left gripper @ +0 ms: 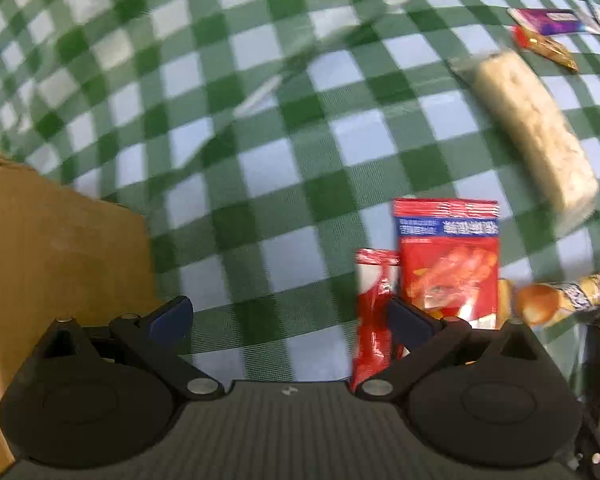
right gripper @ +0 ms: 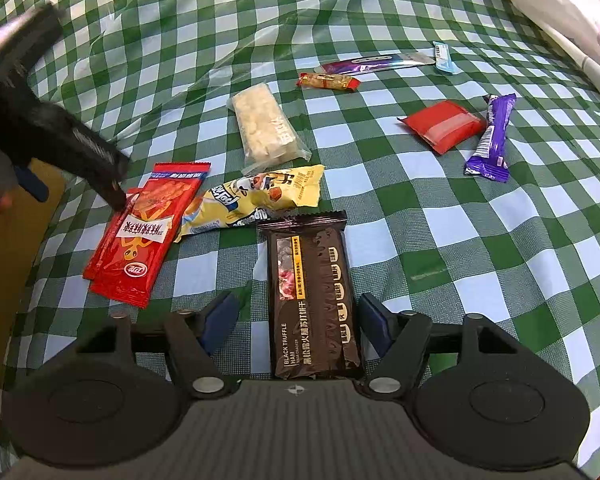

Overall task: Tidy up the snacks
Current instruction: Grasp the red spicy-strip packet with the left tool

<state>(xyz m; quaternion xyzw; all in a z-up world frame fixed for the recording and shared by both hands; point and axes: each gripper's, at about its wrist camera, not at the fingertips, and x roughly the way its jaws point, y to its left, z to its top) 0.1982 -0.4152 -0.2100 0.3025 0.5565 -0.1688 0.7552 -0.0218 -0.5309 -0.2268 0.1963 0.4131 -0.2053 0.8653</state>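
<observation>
a: right wrist view first, biggest thing down: the green-and-white checked cloth (right gripper: 420, 240) covers everything, and on it my right gripper (right gripper: 294, 320) stands wide, pads clear of the dark brown foil cracker pack (right gripper: 312, 300) lying flat between them.

b: which way does the pack run?

a: its long axis runs straight away from the tool, near end right under the jaws. the right hand is clearly the nearer one, so i'd judge any regrip is its job.

b: and the left?

a: the left gripper (left gripper: 290, 316) is wide too, holding nothing, tipped over the flat red foil snack packets (left gripper: 448, 264), with a brown cardboard box (left gripper: 40, 260) just beside it.

b: anything in the way?

a: a yellow crinkled wrapper (right gripper: 256, 200) touches the brown pack's far end. the clear-wrapped pale rice bar (right gripper: 266, 126) and a small red pouch (right gripper: 440, 124) lie well apart.
</observation>
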